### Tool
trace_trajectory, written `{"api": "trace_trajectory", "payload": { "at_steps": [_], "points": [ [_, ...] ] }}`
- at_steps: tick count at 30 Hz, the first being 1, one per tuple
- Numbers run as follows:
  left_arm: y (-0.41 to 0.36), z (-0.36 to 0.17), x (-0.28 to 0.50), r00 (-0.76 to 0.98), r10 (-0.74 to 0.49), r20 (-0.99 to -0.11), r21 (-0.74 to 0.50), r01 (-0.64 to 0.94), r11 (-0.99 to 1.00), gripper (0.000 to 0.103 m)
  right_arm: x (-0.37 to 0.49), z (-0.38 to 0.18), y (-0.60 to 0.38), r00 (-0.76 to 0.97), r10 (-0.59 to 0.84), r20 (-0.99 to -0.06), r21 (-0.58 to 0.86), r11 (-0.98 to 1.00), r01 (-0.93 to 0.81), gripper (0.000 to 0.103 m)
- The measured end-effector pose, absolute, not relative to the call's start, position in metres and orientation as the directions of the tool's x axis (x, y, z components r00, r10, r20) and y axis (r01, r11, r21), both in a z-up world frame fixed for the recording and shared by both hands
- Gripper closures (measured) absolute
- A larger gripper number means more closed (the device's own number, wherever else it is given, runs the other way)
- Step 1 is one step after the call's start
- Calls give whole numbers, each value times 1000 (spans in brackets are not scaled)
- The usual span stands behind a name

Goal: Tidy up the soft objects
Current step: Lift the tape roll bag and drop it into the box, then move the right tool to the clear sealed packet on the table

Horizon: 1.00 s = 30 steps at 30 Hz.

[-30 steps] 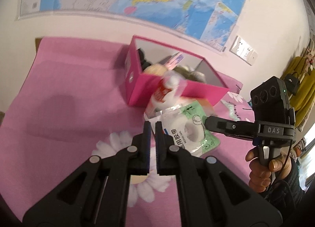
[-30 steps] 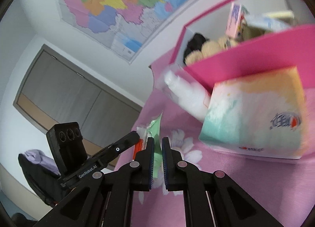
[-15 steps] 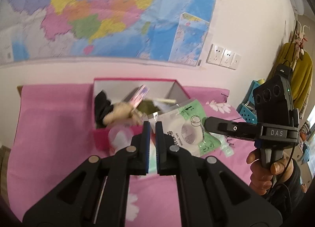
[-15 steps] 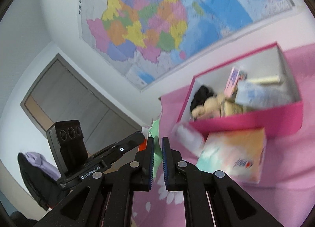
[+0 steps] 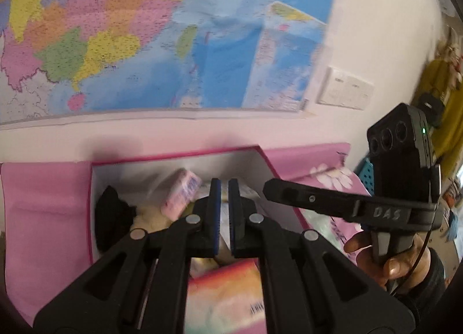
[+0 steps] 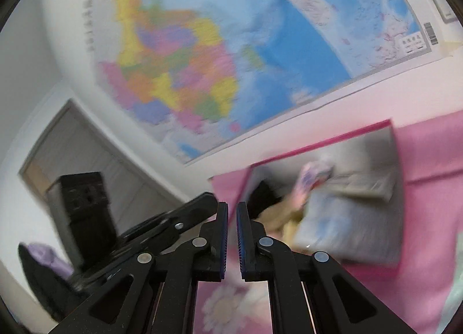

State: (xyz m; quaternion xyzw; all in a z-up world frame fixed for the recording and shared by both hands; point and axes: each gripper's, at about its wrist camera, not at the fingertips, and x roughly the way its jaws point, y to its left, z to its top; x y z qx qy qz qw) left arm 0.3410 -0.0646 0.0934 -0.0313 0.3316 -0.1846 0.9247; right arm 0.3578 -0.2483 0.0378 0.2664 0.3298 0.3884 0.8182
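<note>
While both views are smeared by motion, the count is still readable: two grippers, one pink box, one wall map and a handful of soft things. The left gripper (image 5: 224,186) has its blue-lined fingers pressed together with nothing between them, and it hangs above the box. The right gripper (image 6: 232,209) is likewise closed and empty; in the left wrist view it shows at the right, held by a hand (image 5: 385,253) in a dark sleeve.

One open pink box (image 5: 95,189) with pale inner walls sits on the pink flowered cloth (image 5: 43,212) that covers the surface, close to the wall. Inside it lie a black soft item (image 5: 111,212) at the left end, a cream plush piece (image 5: 147,216) just beside it, one small pink packet (image 5: 181,193) propped up on end, and one large pale blue-grey packet (image 6: 356,226) that fills the right part of the box. One more soft pack, printed in orange, pink and pale green (image 5: 228,296), lies outside the box against its near wall, partly hidden behind the left gripper.

One large coloured map (image 5: 162,32) hangs on the white wall behind, with one white socket plate (image 5: 345,90) to its right.
</note>
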Motion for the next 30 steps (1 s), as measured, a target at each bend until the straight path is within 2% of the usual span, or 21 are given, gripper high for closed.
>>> {"api": "trace_trajectory", "payload": {
  "at_steps": [4,5,6,7,8,9,10,12,14,17,20,26,30],
  "points": [
    [-65,92,342,704,-374,-604,-183,334,925,98,389,28,-254,490,768,-412,662,622,-418,96],
    [-67,93,336,702,-381,-602,-183,343,921,87,387,27,-255,491,757,-432,640,640,-424,95],
    [-71,97,325,699,-411,-585,-191,374,908,70,382,28,-260,499,745,-443,621,656,-428,93],
    [-74,99,312,700,-429,-571,-189,397,898,24,377,28,-266,507,725,-467,603,680,-417,80],
    [-79,100,300,711,-423,-562,-170,401,900,1,369,31,-272,517,696,-498,566,713,-414,67],
    [-87,100,281,720,-442,-535,-156,430,889,1,355,34,-280,528,669,-523,517,742,-427,32],
    [-96,95,266,695,-478,-537,-156,474,866,1,342,36,-288,536,642,-548,481,766,-426,10],
    [-112,84,241,649,-512,-563,-150,529,835,1,301,37,-312,563,593,-576,402,805,-437,8],
    [-131,71,216,598,-556,-577,-162,583,796,1,276,27,-333,557,561,-612,387,827,-408,8],
    [-145,45,208,534,-569,-625,-206,591,780,1,243,2,-375,547,577,-607,481,814,-325,8],
    [-158,13,207,521,-518,-678,-192,555,809,1,237,-36,-399,500,594,-630,573,790,-217,9],
    [-172,-25,205,480,-501,-720,-198,550,811,1,246,-88,-412,443,720,-534,764,635,-113,12],
    [-178,-36,208,461,-495,-736,-191,561,805,1,256,-98,-408,423,758,-497,808,582,-91,17]
  ]
}}
